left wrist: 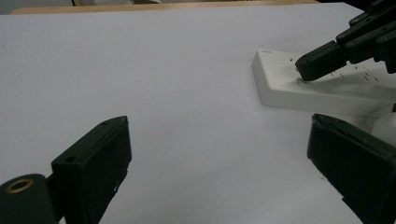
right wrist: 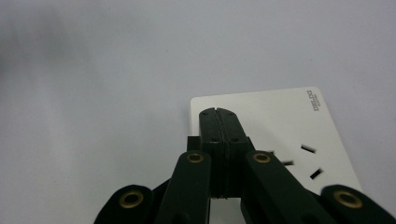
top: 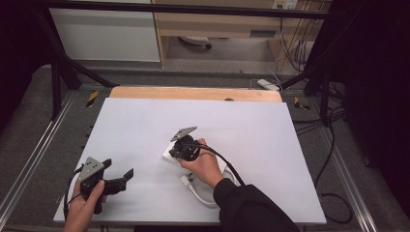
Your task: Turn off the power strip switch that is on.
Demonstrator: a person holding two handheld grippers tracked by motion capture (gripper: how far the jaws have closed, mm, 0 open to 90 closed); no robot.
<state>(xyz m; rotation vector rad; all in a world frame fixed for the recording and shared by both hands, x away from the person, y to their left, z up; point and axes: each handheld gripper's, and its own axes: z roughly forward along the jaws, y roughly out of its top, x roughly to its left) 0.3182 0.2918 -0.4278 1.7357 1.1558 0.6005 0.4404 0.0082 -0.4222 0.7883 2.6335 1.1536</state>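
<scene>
The right gripper (right wrist: 218,112) has its jaws pressed flat together with nothing between them, and their joined tips rest on the top face of a white power strip (right wrist: 275,126), near its end corner. Directly under and just beyond those tips lies the strip's smooth plastic face; to one side of the jaws sit three dark socket slots (right wrist: 303,161), and a small printed mark (right wrist: 315,100) lies at the far corner. The strip lies flat on the white table (top: 145,125), and behind the right hand (top: 205,166) its white cord (top: 203,195) curls back toward the person.

The strip looks like a rigid, hollow plastic shell, probably light and stiff, with a glossy skin that could slide on the smooth table under a sideways push. Pressing down from above should pin it; to lift it, the jaws would likely need to open and close across its two long sides, away from the slots. The trailing cord is limp and may drag or tug the strip.

The left gripper (top: 118,176) waits well off to the side, its jaws spread wide and empty above the bare table.
</scene>
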